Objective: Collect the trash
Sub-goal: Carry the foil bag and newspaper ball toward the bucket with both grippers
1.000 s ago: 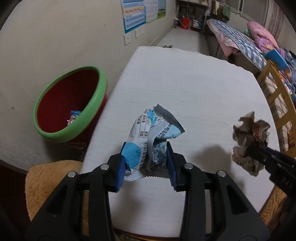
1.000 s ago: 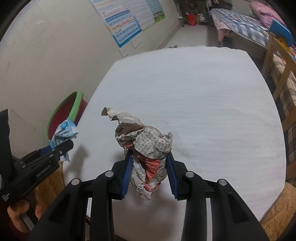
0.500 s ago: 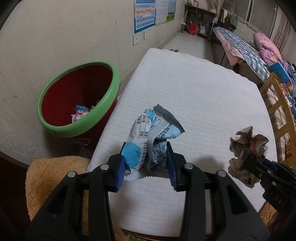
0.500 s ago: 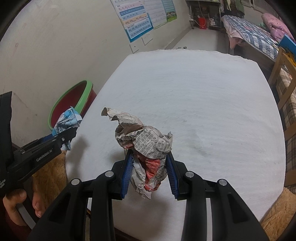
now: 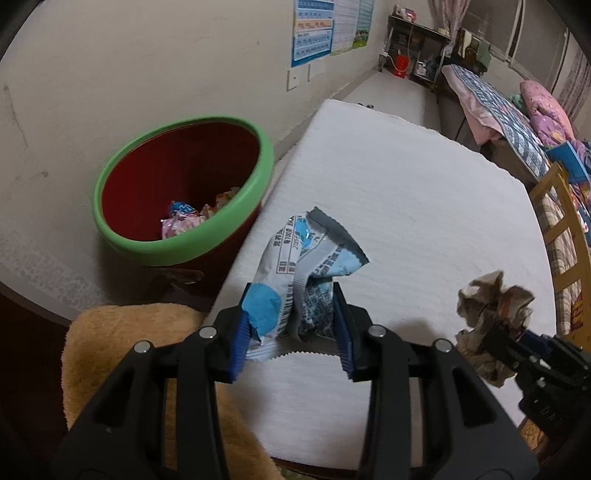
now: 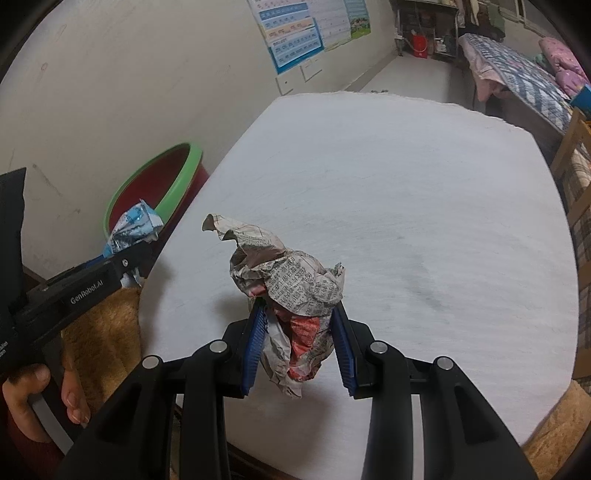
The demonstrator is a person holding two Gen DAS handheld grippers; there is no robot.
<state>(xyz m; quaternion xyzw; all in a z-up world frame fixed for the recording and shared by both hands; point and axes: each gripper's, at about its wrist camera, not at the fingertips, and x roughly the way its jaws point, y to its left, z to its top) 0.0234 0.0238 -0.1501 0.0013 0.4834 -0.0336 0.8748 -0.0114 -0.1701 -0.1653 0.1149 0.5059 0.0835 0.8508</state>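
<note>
Both your hands have drifted toward the red bin with the green rim (image 5: 173, 192), which now looms larger beside the white table (image 5: 406, 206). Your left gripper (image 5: 291, 332) stays clamped on the blue-and-white snack wrapper (image 5: 295, 273) over the table's near edge. Your right gripper (image 6: 299, 343) pinches the crumpled newspaper ball (image 6: 291, 284) above the tabletop. Wrappers already lie inside the bin.

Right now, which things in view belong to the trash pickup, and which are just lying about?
Job:
- blue-and-white snack wrapper, held in left gripper
- crumpled newspaper ball, held in right gripper
- green-rimmed red bin, wrappers already inside

Lying about:
- white table
- tan plush cushion
- wall posters
- bed
- wooden chair
</note>
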